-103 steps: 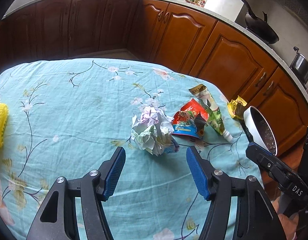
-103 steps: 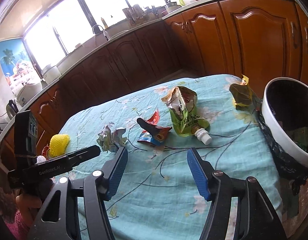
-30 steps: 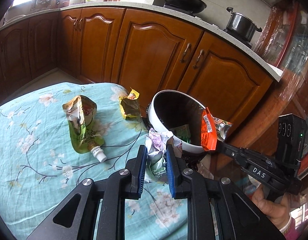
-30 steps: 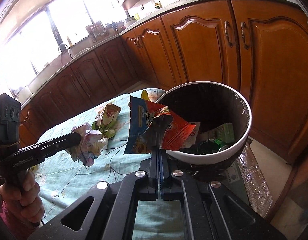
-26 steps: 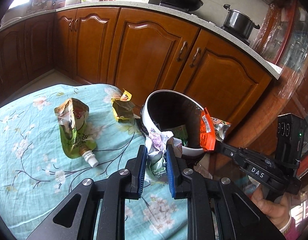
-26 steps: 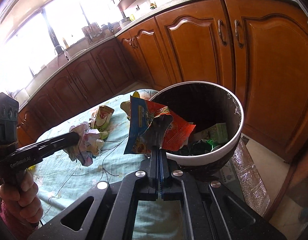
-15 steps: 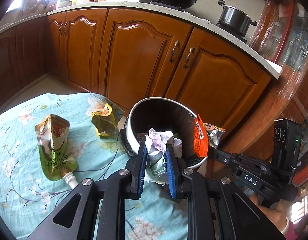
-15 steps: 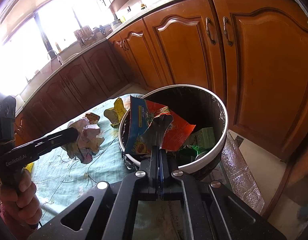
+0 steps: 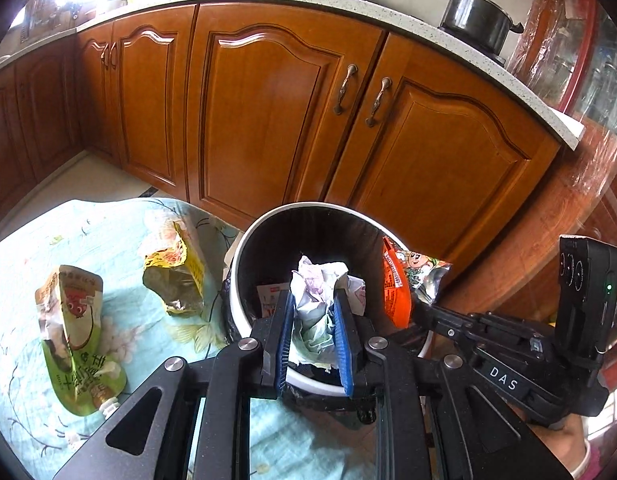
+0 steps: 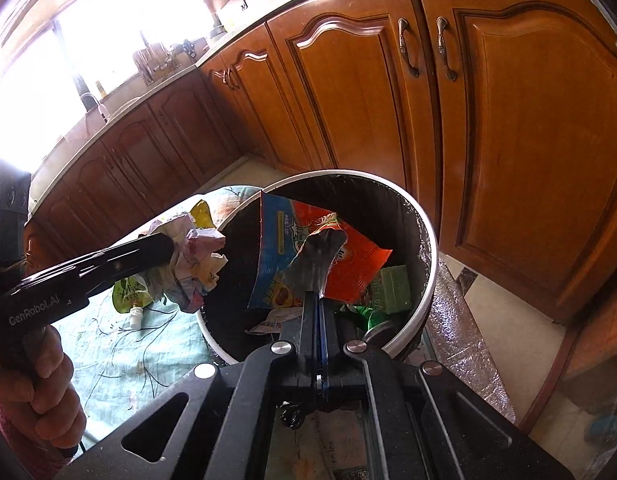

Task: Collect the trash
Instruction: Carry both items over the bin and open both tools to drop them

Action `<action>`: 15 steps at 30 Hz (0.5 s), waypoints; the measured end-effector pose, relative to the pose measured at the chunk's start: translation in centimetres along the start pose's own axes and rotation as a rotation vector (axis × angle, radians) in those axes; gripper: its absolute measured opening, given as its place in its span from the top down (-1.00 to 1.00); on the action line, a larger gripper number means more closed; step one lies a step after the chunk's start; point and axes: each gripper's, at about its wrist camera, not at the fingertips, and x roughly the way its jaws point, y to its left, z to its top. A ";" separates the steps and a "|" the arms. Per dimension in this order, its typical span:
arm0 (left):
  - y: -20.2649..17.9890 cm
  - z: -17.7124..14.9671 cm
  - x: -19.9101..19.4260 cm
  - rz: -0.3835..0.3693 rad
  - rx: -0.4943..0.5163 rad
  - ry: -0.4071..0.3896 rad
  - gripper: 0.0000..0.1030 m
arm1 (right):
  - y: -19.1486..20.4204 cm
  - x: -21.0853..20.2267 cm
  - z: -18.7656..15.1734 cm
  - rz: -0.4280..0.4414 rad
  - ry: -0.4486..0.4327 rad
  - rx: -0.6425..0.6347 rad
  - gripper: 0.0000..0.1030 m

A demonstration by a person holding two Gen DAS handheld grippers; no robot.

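- Your left gripper (image 9: 314,334) is clamped on the crumpled paper ball (image 9: 318,292); the ball hangs over the near part of the bin (image 9: 244,248), whose mouth lies straight ahead and below.
- Your right gripper (image 10: 317,304) is fully closed on the red and blue snack wrapper (image 10: 304,248), which stands up over the bin opening, just ahead of the tips.
- Both loads look to be inside the rim line, so a release should drop them in; the right one sits deeper over the mouth.
- To the left of your left gripper, the green spout pouch (image 9: 74,336) and yellow wrapper (image 9: 174,276) lie on the surface (image 9: 24,240).
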 end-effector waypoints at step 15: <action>-0.5 0.2 1.9 0.025 -0.001 0.031 0.01 | -0.6 0.9 0.9 0.003 0.029 0.014 0.28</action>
